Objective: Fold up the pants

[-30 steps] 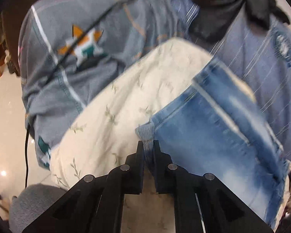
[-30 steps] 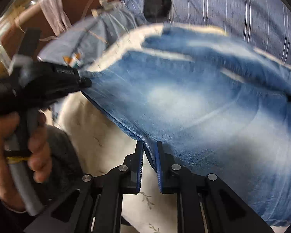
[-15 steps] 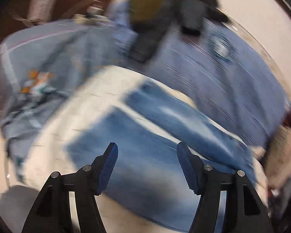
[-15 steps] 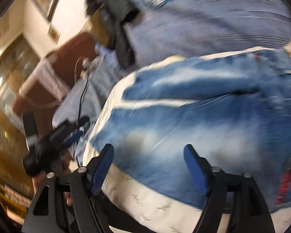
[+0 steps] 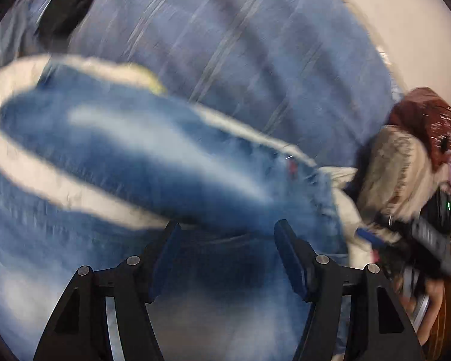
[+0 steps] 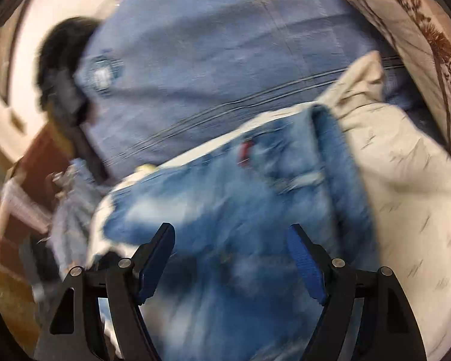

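The blue jeans (image 5: 153, 162) lie spread on a cream, leaf-printed cloth (image 6: 406, 180), which in turn lies on a blue striped bedsheet (image 5: 255, 60). A second ago both grippers were pinched shut on the denim's edge; they have since let go and swung toward the waistband end, where a small red tag (image 6: 246, 150) shows. The left gripper (image 5: 227, 254) hangs over the jeans with its jaws spread wide and nothing clamped between them. The right gripper (image 6: 231, 255) is likewise wide open above the denim, gripping nothing. In the left wrist view the right gripper's black body, in a hand (image 5: 430, 297), has come into sight at the right edge. Both views are motion-blurred.
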`<state>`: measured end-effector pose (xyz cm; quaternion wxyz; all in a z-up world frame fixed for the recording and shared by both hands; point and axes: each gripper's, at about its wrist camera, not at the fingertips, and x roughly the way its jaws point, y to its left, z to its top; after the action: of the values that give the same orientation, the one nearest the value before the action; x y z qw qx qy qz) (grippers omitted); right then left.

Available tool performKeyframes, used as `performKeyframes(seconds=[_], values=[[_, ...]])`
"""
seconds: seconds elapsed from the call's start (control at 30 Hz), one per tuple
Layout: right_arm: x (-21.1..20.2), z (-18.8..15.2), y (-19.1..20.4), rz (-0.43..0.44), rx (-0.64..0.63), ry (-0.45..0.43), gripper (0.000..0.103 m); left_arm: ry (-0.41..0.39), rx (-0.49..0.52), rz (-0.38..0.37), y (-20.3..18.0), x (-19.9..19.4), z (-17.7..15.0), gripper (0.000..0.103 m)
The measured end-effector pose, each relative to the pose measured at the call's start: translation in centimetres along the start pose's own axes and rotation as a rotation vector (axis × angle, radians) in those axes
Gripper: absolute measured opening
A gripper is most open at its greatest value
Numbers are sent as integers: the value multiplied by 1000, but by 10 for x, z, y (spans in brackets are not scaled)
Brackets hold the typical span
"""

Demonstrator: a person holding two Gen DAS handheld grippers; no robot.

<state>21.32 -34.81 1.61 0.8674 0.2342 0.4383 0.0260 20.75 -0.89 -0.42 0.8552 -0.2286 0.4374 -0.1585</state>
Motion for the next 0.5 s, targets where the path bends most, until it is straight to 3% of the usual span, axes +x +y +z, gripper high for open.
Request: performKeyframes(seconds=[0.1, 0.17, 0.3, 0.33, 0.37, 0.4, 0.5], values=[[28, 32, -23, -31, 54, 21, 73, 50, -48, 8, 12, 15, 4, 63], [49, 58, -32, -90, 87, 21, 66, 57, -61, 11, 13, 21, 11, 63], [83, 89, -43, -255, 118, 39, 64, 40, -69, 13, 13, 21, 11, 63], [92, 92, -42, -275, 115, 62, 52, 39, -71, 10, 13, 20, 11, 63], [99, 93, -42, -268, 107, 83, 29, 36, -71, 4, 13, 19, 10, 63], [97, 92, -38, -263, 95, 79, 13, 32, -68, -2, 12, 14, 8, 63], [55, 79, -6, -227, -20, -35, 10, 12, -59, -18, 10, 0, 7, 63]])
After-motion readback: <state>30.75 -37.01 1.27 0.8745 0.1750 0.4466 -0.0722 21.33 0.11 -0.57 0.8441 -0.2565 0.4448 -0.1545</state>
